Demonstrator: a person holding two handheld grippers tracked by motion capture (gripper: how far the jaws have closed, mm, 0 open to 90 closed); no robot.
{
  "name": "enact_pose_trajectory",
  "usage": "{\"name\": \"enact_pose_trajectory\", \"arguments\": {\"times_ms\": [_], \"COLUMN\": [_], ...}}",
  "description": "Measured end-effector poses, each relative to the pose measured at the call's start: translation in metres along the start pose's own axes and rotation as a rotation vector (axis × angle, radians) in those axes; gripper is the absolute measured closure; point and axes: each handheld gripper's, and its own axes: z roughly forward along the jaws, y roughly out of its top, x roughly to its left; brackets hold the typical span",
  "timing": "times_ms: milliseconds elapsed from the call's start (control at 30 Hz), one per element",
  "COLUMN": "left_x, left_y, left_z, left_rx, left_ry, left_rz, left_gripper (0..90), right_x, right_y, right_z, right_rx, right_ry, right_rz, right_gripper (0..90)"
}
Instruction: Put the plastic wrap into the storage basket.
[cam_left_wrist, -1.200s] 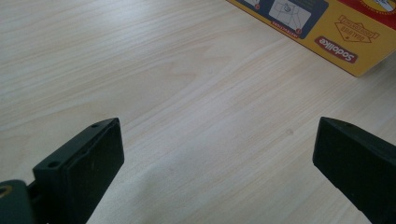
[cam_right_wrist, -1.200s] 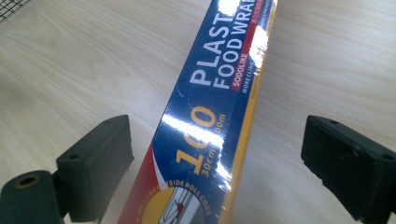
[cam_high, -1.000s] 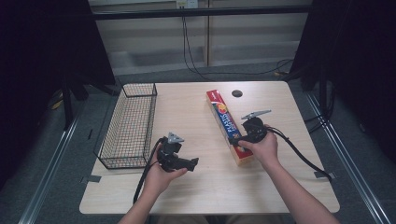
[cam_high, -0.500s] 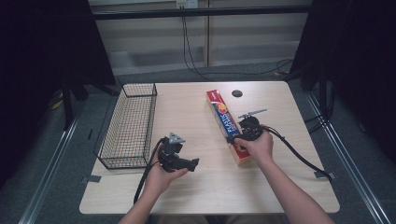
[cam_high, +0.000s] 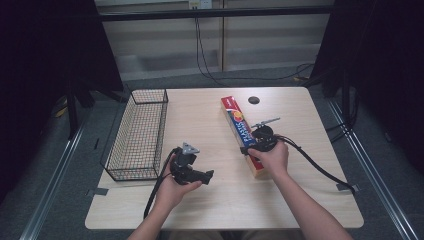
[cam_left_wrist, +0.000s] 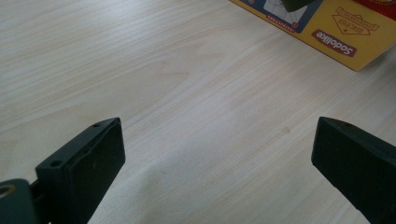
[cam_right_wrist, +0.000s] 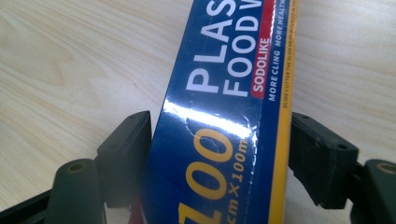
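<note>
A long blue, red and yellow plastic food wrap box (cam_high: 239, 122) lies flat on the wooden table (cam_high: 200, 115), right of centre, running from far to near. My right gripper (cam_high: 250, 148) sits over its near half. In the right gripper view the box (cam_right_wrist: 224, 93) stands between the two black jaws of that gripper (cam_right_wrist: 219, 135); the jaws have just been closing and now rest against both long sides. My left gripper (cam_high: 209, 175) is held low near the table's front, pointing right, open, with bare wood between its jaws (cam_left_wrist: 217, 140). The box's yellow end (cam_left_wrist: 345, 32) lies beyond it.
A black wire basket (cam_high: 140, 130) stands along the table's left edge. A small dark round disc (cam_high: 253, 100) lies at the far edge behind the box. Cables trail from both grippers toward the person.
The right gripper slid a little left and down onto the box, and its jaws came in against the box's sides. The left hand and gripper stayed put.
</note>
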Motion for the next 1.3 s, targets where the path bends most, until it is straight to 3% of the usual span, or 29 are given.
{"name": "enact_pose_trajectory", "arguments": {"times_ms": [200, 700, 933, 1133, 1300], "left_x": [0.001, -0.002, -0.003, -0.003, -0.002], "left_y": [0.0, 0.0, 0.0, 0.0, 0.0], "left_z": [-0.001, 0.001, 0.002, 0.002, 0.003], "left_rx": [0.016, 0.014, 0.002, 0.014, 0.021], "left_ry": [0.017, 0.004, 0.005, 0.008, 0.006], "left_rz": [0.023, 0.019, 0.012, 0.016, 0.031], "left_gripper": [3.0, 3.1, 3.1, 3.1, 3.1], "right_x": [0.0, 0.0, 0.003, 0.002, 0.0], "right_y": [0.001, 0.004, 0.01, 0.01, 0.012], "right_z": [0.001, 0.007, 0.008, 0.01, 0.013], "right_rx": [-0.002, 0.029, 0.078, 0.061, 0.059], "right_ry": [-0.003, -0.008, -0.03, -0.032, -0.029], "right_rz": [0.012, 0.052, 0.015, 0.016, 0.046], "right_gripper": [26.7, 28.5, 28.8, 28.7, 28.7]}}
